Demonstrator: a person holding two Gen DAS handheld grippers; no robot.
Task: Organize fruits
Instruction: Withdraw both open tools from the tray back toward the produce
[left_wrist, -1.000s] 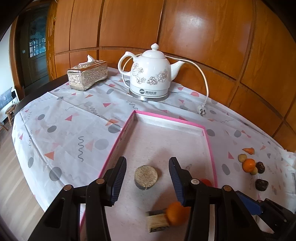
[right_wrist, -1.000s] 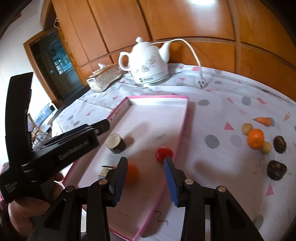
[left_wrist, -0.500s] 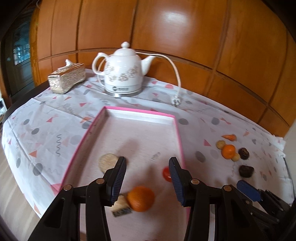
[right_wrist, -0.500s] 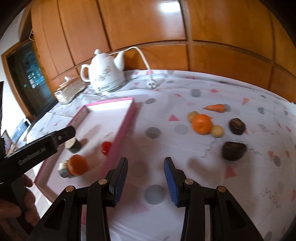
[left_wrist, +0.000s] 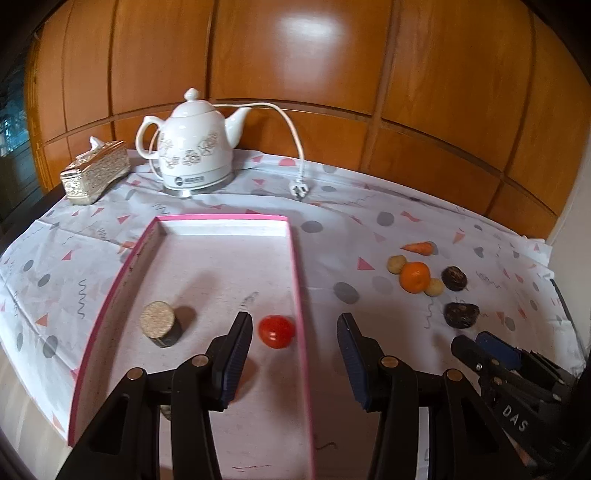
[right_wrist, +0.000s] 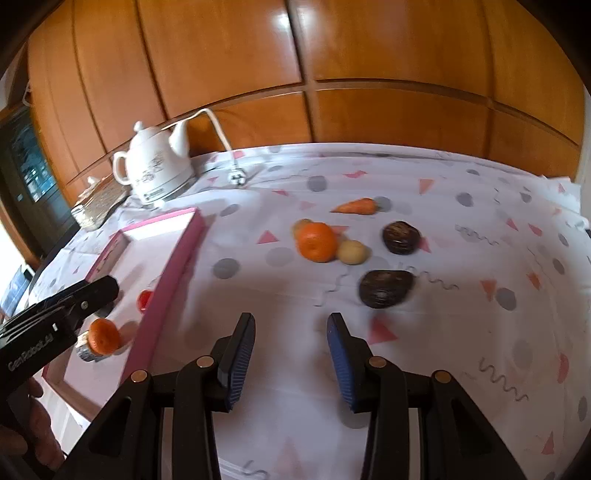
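Note:
A pink-rimmed tray (left_wrist: 294, 258) (right_wrist: 173, 273) lies on the patterned tablecloth. In it are a red tomato (left_wrist: 276, 331) (right_wrist: 145, 298), a brown-skinned cut fruit (left_wrist: 160, 324) and an orange (right_wrist: 104, 336) resting by another cut piece. To the right on the cloth lie an orange (left_wrist: 415, 277) (right_wrist: 317, 242), two small yellow fruits (left_wrist: 434, 287) (right_wrist: 353, 252), a carrot (left_wrist: 419, 247) (right_wrist: 357, 206) and two dark fruits (left_wrist: 461, 315) (right_wrist: 385, 288). My left gripper (left_wrist: 294, 334) is open and empty over the tray's right rim. My right gripper (right_wrist: 291, 328) is open and empty, just short of the near dark fruit.
A white electric kettle (left_wrist: 192, 147) (right_wrist: 155, 166) with a loose cord and plug (left_wrist: 299, 190) stands at the back. A gold tissue box (left_wrist: 95, 171) sits at the back left. Wooden wall panels run behind the table. The table edge drops off on the left.
Both grippers have swung to the right. The left one now straddles the tray's right rim; the right one has left the tray and faces the loose fruits on the cloth.

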